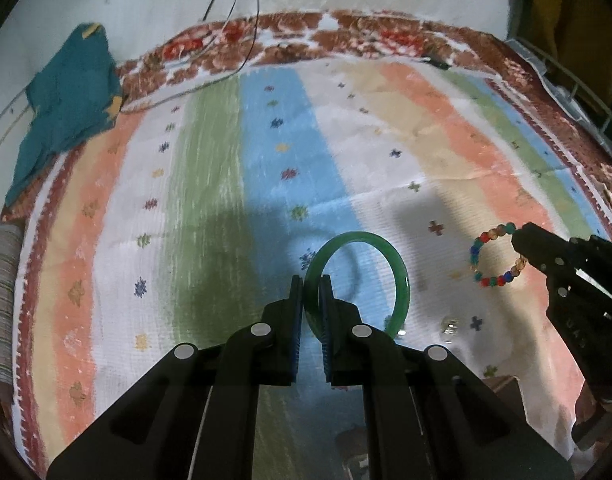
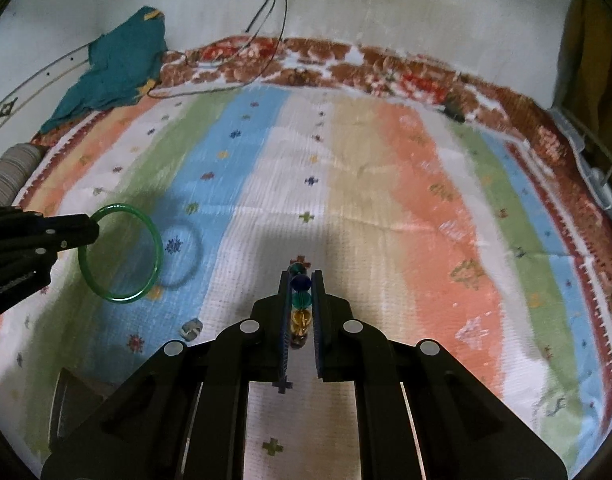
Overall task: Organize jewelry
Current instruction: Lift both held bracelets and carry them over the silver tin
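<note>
Your left gripper [image 1: 310, 280] has its jaws clenched on the rim of the green bangle [image 1: 399, 276], which hangs clear above the striped bedspread [image 1: 385, 140], its ring-shaped shadow lying on the blue stripe beneath. Your right gripper [image 2: 300, 276] has its jaws clamped on the beaded bracelet [image 2: 300, 300], the coloured beads lined up between the pads; from the left wrist view the rest of that loop dangles free off the tips. So both pieces are picked up and in the air, roughly over the middle of the bedspread toward its near edge, and I judge the task to be at the carrying stage: nothing is yet put away, and no box or tray shows clearly to receive them. One small clear stone or bead [image 2: 192, 328] lies loose on the bedspread near the near edge, between the two grippers, and probably needs collecting too. Further out, a teal cloth [image 1: 66, 108] lies bunched at the far left corner and thin cables [image 1: 246, 20] trail over the far edge; both are well apart from your hands. A dark object at the near edge is too cut off to identify.
</note>
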